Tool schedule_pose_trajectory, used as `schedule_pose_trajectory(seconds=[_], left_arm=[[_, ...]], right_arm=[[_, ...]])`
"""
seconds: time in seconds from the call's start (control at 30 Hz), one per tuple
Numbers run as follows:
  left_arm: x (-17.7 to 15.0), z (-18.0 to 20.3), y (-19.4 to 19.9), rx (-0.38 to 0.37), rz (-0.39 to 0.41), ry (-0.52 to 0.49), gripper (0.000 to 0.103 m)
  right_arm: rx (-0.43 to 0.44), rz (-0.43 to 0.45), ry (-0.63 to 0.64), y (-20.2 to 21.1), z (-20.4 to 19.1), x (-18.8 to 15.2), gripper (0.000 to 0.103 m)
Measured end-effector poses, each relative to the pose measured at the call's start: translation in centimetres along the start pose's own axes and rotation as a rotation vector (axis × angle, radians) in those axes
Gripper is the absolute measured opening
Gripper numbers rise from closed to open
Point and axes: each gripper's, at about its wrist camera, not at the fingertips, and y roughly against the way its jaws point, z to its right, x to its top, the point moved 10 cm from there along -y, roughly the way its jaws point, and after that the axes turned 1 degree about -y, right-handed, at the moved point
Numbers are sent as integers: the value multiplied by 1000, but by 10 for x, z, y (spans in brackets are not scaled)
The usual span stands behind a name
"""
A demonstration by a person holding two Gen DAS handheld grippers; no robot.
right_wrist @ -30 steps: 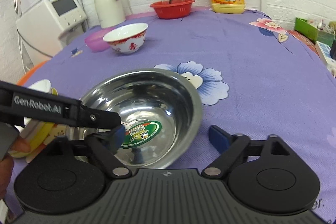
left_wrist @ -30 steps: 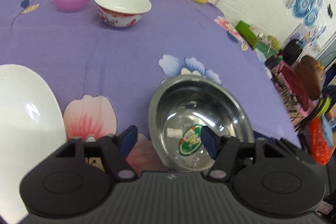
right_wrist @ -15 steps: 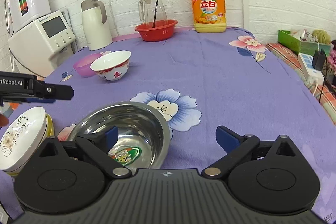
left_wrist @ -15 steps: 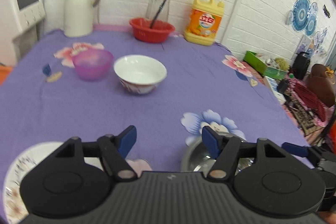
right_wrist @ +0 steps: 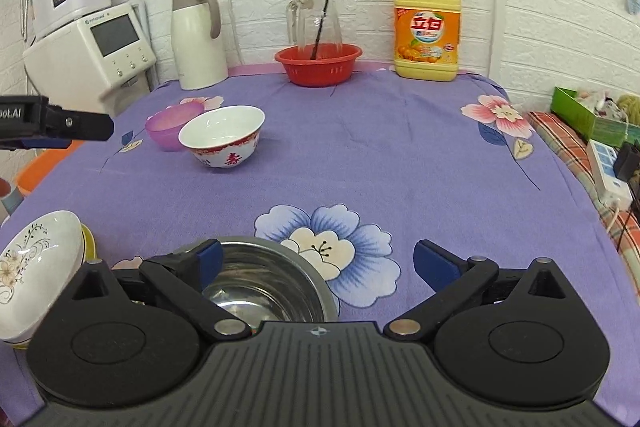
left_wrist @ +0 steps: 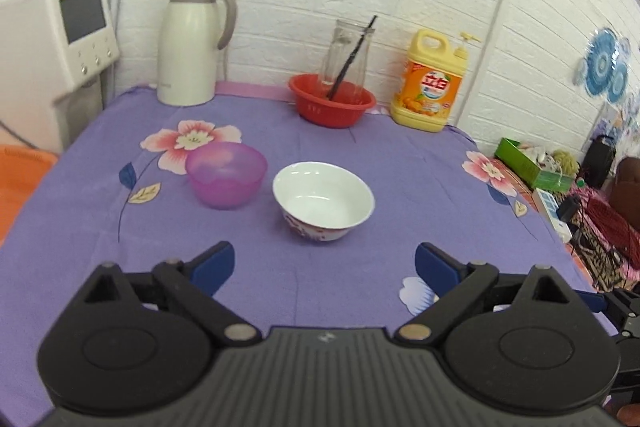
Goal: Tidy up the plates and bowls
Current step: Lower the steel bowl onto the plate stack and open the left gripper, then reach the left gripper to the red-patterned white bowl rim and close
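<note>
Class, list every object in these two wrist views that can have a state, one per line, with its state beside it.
left gripper: jaws opening, nothing between them
right gripper: open, holding nothing
steel bowl: upright, empty, on the cloth
white bowl: upright, empty
purple bowl: upright, beside the white bowl
plates: stacked at the table's left edge
thermos: upright, lid on
glass jug: standing in the red basket
detergent bottle: upright, pump on top

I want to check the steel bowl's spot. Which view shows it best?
The right wrist view: the steel bowl sits on the cloth close below the camera, partly hidden by the right gripper. The left wrist view does not show it.
</note>
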Motion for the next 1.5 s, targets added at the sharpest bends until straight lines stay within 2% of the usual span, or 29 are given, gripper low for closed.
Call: schedule_pose_trajectory(seconds=[0.2, 0.3, 0.53, 0.7, 0.8, 1.03, 1.33, 1.5], left_arm=[[5, -36, -31, 25, -56, 88, 96], [9, -44, -51, 2, -90, 147, 96], [23, -45, -113, -38, -189, 265, 96], [24, -43, -152, -26, -250, 287, 96], [21, -45, -168, -12, -268, 289, 96], [16, -56, -182, 22, -280, 303, 95], [13, -52, -189, 73, -252, 246, 95], [11, -50, -184, 94, -241, 279, 95]], right_arm=[[24, -36, 98, -20, -6, 33, 103], [66, -56, 122, -40, -14, 53, 103], [163, -176, 126, -120, -23, 84, 103], [221, -233, 72, -170, -29, 96, 103], [214, -238, 80, -191, -32, 101, 103], [222, -266, 117, -224, -34, 96, 103], [226, -274, 144, -239, -38, 87, 103], [216, -264, 177, -241, -40, 87, 103]])
